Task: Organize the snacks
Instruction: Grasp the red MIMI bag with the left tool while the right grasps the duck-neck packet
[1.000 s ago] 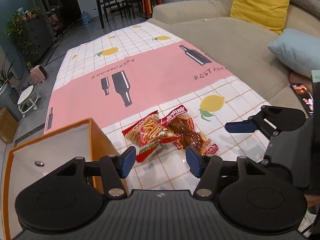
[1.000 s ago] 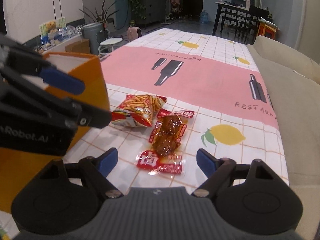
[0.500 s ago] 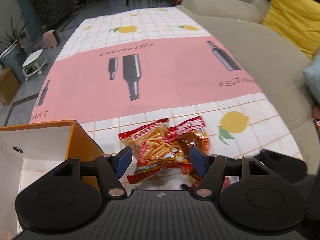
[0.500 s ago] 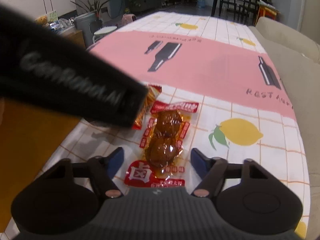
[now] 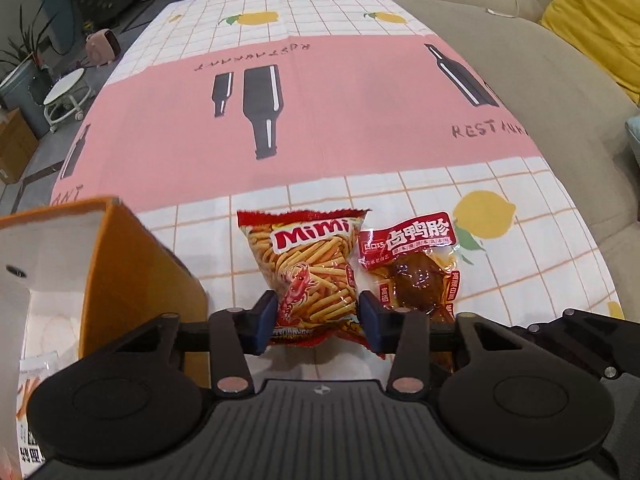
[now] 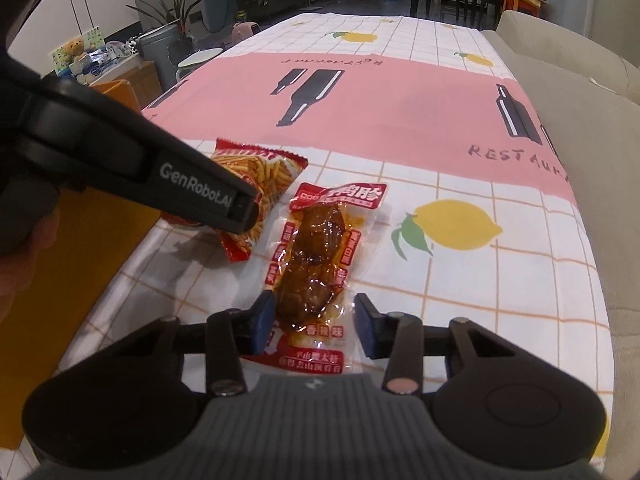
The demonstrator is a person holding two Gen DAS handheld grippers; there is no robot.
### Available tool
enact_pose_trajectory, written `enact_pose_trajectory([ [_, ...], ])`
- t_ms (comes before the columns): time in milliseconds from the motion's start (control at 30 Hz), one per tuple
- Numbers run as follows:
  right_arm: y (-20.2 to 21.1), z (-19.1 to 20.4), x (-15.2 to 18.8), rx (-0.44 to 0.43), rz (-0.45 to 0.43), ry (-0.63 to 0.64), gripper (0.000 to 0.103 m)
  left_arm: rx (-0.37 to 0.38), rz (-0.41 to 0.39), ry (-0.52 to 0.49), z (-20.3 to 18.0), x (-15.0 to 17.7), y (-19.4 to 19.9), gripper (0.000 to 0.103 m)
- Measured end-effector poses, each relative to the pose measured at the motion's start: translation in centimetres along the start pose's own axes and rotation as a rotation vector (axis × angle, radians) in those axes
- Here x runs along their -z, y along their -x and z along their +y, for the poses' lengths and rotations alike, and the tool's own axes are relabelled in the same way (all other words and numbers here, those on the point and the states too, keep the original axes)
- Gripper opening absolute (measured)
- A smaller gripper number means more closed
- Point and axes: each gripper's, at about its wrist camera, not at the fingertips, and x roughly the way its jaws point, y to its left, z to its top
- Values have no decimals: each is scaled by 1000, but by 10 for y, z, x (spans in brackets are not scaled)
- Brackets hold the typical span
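Note:
A red Mimi bag of shrimp sticks [image 5: 308,264] lies on the tablecloth beside a clear red-printed packet of braised meat [image 5: 416,276]. My left gripper [image 5: 318,320] points down at the Mimi bag. Its jaws are closing, and both blue pads touch the bag's near end. In the right wrist view, my right gripper [image 6: 314,320] straddles the near end of the meat packet [image 6: 316,256]. Its jaws are closing too, with a small gap left at the right pad. The left tool's black casing [image 6: 192,192] hides part of the Mimi bag [image 6: 268,172].
An open orange box [image 5: 132,280] with a white inside stands just left of the snacks, with some packets lying in it. The pink and white tablecloth [image 5: 320,128] stretches ahead. A beige sofa [image 5: 560,80] with a yellow cushion [image 5: 600,12] runs along the table's right edge.
Both grippers have come down and forward over the snacks, and both pairs of jaws have narrowed. The left pads have closed onto the Mimi bag. The right pads now flank the meat packet.

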Motion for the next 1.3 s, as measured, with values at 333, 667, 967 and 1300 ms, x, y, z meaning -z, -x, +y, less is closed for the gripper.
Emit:
enact_pose_trajectory([
  [333,27,-9,29,8,62,5,41,15,30,7,-9,43,25,44],
  [667,57,-13,61,-5,32,-18,48,38,-6,14,-9,78,43,48],
  [967,48,-6,50,49,-44,-6,75,54,-44,154,6,70,43,82],
  [1300,30,-15,44,40,-56,-66,74,31,17,277,14,65,23,73],
])
